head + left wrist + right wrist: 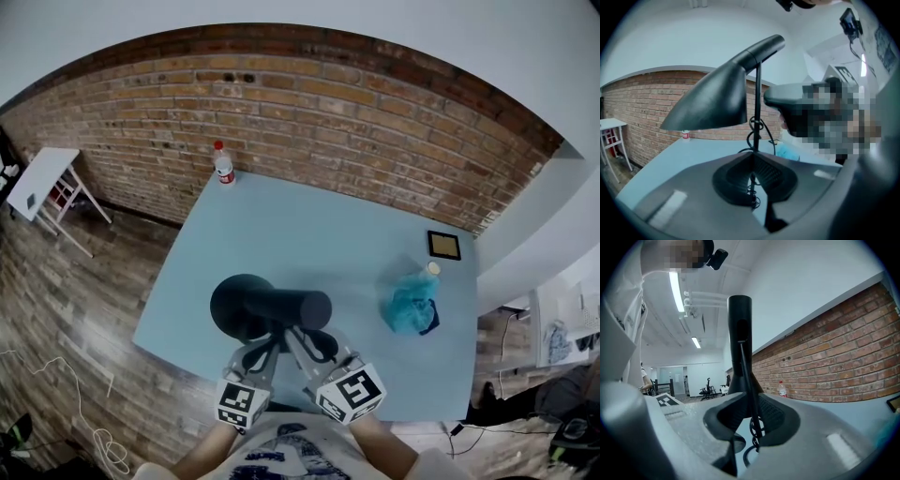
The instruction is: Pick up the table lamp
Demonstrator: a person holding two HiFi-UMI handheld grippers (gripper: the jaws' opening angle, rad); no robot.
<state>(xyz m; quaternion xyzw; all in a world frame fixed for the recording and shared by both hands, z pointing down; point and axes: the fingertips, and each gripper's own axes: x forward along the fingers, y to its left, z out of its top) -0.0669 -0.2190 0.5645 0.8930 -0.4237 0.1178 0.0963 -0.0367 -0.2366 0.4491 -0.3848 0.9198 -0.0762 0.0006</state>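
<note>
Table lamp (267,307) is at the near edge of the table (309,234), mid-way along. Left gripper (753,164) is clamped on the lamp's thin stem (757,108). Right gripper (749,413): jaws narrowly apart w/ stem & cord (754,430) between, not pinched.
</note>
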